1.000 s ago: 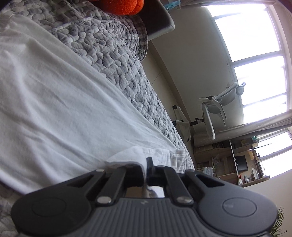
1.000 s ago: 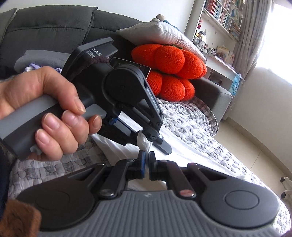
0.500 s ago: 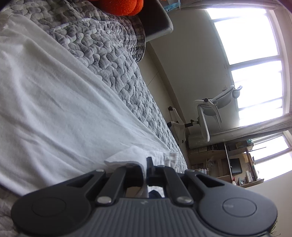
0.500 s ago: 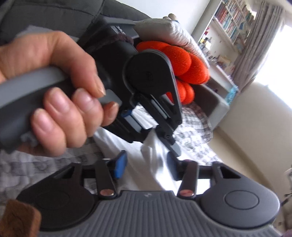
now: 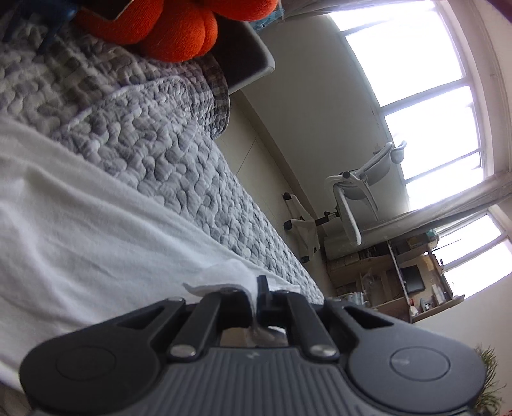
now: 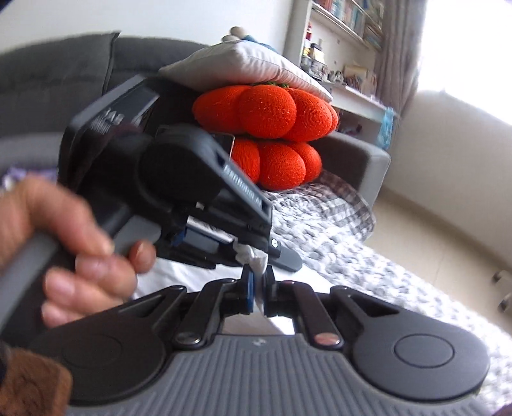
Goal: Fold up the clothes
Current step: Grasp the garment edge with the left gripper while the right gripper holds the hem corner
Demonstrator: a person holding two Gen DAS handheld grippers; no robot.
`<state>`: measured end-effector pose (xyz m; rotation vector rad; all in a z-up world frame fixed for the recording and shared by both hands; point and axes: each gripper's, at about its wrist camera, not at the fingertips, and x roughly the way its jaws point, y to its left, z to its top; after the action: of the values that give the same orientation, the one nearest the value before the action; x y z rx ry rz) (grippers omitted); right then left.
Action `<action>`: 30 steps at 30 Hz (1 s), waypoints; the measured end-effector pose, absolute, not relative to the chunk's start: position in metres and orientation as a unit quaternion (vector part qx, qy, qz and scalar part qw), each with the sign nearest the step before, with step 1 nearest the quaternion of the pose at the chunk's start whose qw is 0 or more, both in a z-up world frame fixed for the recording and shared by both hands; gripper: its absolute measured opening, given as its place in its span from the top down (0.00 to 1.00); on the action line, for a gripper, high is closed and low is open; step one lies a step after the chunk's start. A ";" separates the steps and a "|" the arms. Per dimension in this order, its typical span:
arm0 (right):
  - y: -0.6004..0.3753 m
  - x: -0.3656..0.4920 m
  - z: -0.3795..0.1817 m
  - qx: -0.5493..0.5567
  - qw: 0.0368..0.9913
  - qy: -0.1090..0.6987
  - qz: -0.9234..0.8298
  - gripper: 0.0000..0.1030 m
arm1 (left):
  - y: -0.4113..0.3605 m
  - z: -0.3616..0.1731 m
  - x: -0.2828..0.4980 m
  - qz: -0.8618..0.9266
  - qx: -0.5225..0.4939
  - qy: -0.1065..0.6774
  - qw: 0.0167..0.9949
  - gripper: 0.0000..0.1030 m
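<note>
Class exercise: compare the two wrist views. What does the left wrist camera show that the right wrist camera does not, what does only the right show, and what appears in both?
Only the left wrist view: an office chair by the window.

Only the right wrist view: the hand holding the left gripper, a bookshelf, a grey pillow.

Both: white garment, pinched by left gripper and right gripper; orange cushion; grey quilt.

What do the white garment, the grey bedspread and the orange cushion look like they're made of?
White garment: soft matte knit, probably cotton, with fine creases. Grey bedspread: quilted fabric with a puffy pebbled stitch pattern. Orange cushion: fuzzy knitted or terry-like cover over stuffed lobes.
</note>
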<state>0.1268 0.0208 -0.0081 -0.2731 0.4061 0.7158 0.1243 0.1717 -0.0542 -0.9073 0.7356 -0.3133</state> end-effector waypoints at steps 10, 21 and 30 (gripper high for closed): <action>0.071 0.147 -0.008 -0.048 0.887 0.237 0.392 0.94 | 0.218 -0.041 0.132 -0.133 -0.325 0.351 0.868 0.98; 0.115 0.141 -0.021 -0.045 0.871 0.252 0.420 0.94 | 0.242 -0.028 0.120 -0.097 -0.221 0.358 0.902 0.98; 0.151 0.140 -0.038 -0.067 0.861 0.271 0.425 0.94 | 0.271 -0.044 0.111 -0.076 -0.204 0.369 0.903 0.98</action>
<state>0.1397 0.1515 -0.0380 -0.1410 0.5685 0.8908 0.1114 0.2710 -0.0441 -0.4221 0.7628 -0.1578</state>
